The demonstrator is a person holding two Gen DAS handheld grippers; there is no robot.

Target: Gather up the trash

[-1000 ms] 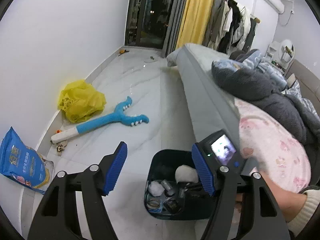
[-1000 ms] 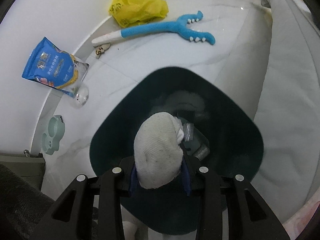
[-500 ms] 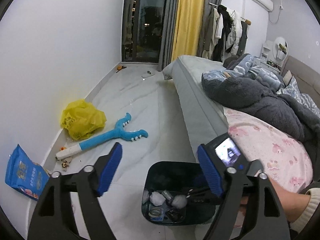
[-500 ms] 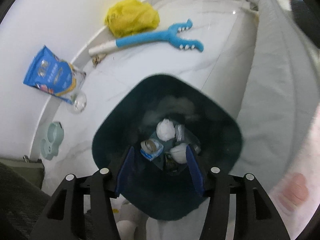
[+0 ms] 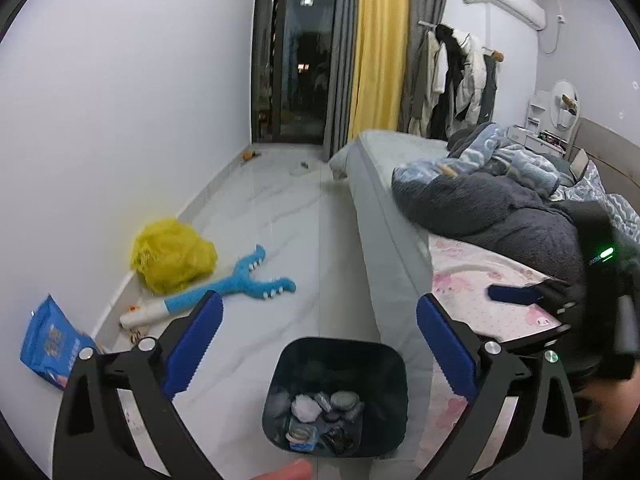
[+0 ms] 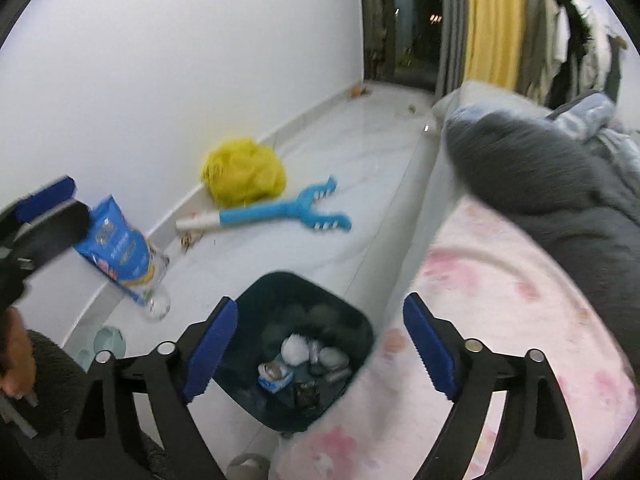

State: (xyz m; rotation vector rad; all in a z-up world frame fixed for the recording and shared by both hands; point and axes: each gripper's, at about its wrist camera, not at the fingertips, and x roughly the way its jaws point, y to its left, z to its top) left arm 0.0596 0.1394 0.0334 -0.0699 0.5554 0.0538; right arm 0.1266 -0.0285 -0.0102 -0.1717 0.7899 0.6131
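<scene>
Both units empty, jaws opening. L gripper (image 5: 316, 340) and R gripper (image 6: 320, 344) hang above the trash bin (image 5: 386, 354), lower centre, rubbish inside. Likely next: blue bag (image 6: 120, 244), left of frame, long axis slanting; L gripper is nearer.

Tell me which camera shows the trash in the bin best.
Left wrist: it looks sharply down into the bin at the trash. Right wrist shows the same pile, but blurred and partly behind its finger.
</scene>
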